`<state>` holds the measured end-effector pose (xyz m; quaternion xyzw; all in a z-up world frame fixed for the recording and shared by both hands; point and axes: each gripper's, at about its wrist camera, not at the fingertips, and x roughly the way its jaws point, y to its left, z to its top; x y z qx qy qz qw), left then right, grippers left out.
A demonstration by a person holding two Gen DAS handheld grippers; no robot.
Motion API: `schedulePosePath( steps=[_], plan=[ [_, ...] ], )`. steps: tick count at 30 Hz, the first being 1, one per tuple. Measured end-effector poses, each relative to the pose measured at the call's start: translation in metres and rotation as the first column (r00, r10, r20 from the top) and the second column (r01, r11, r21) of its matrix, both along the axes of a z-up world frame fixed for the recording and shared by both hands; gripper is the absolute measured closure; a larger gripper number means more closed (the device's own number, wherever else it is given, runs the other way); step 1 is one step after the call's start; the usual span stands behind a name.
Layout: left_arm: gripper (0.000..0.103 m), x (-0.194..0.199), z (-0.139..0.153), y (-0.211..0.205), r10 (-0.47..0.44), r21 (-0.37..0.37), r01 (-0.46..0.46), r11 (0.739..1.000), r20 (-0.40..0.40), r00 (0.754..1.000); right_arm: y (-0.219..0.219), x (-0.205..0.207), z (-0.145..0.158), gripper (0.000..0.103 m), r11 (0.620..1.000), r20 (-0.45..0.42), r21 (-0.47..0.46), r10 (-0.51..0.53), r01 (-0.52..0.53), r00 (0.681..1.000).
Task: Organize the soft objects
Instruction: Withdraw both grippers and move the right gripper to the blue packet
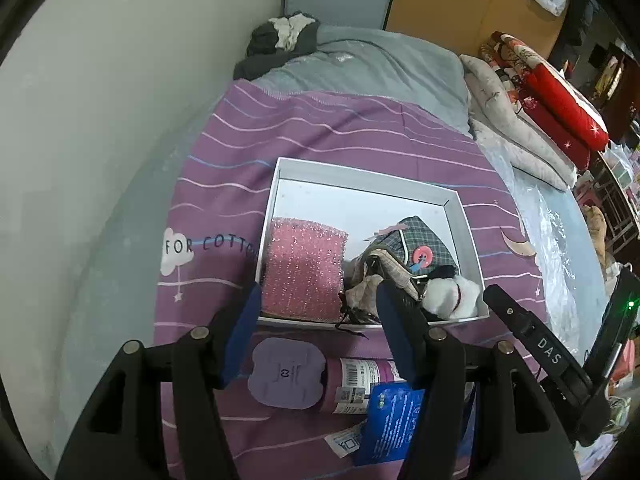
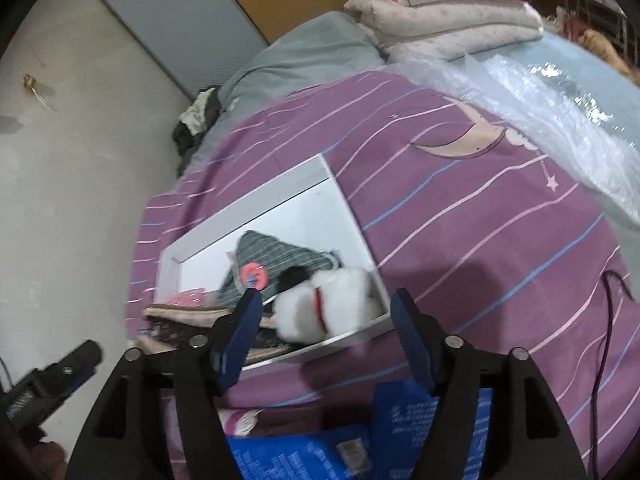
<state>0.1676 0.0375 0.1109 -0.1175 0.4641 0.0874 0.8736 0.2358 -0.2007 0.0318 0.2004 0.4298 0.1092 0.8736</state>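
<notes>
Box (image 1: 464, 216), white and shallow, lies open on a purple striped bedsheet (image 1: 320, 128) spread over the bed. Inside it, at the near left, sits a pink glittery sponge (image 1: 306, 268), flat against the left wall. To its right lies a grey plaid fabric pouch (image 1: 424, 236) bearing a pink button (image 1: 422, 256), with crumpled beige cloth (image 1: 374, 280) beside and below it. A white plush toy (image 1: 454, 294) with a red collar rests in the near right corner, touching the front wall.

The left claw (image 1: 318, 304) hangs above the near edge of the box with its jaws standing wide and nothing between them. Beneath it on the sheet lie a purple bottle (image 1: 360, 380) on its side, capped by a lilac lid (image 1: 286, 374), and a blue packet (image 1: 394, 420).

The right claw (image 2: 326, 312) is over the near right corner of the box, jaws wide apart. The white plush toy lies in the box between and beyond its blue pads (image 2: 412, 344), which do not press on it. This view is blurred.

Folded quilts (image 1: 520, 120), white and red, are stacked at the far right of the bed, with clear plastic wrap (image 1: 552, 232) near them and dark clothing (image 1: 280, 44) bunched at the far end against the wall.
</notes>
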Motion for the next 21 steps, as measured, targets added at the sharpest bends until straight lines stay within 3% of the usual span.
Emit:
schedulePosePath(
  steps=[5,15,21],
  plan=[
    [0.042,-0.008,-0.001,0.003,-0.055,-0.068,0.055,0.996,-0.002,0.998,-0.005,-0.009,0.006,0.027,0.998,-0.025,0.057,0.022,-0.021,0.999],
    [0.042,-0.012,-0.027,-0.004,-0.174,-0.281,0.129,0.951,-0.141,0.975,-0.025,-0.028,0.013,0.024,0.999,-0.127,0.040,0.012,-0.007,0.992],
    [0.044,-0.018,-0.035,-0.017,-0.195,-0.259,0.144,0.955,-0.184,0.963,-0.050,-0.037,0.009,0.023,0.997,-0.194,-0.060,-0.060,0.049,0.979]
  ],
)
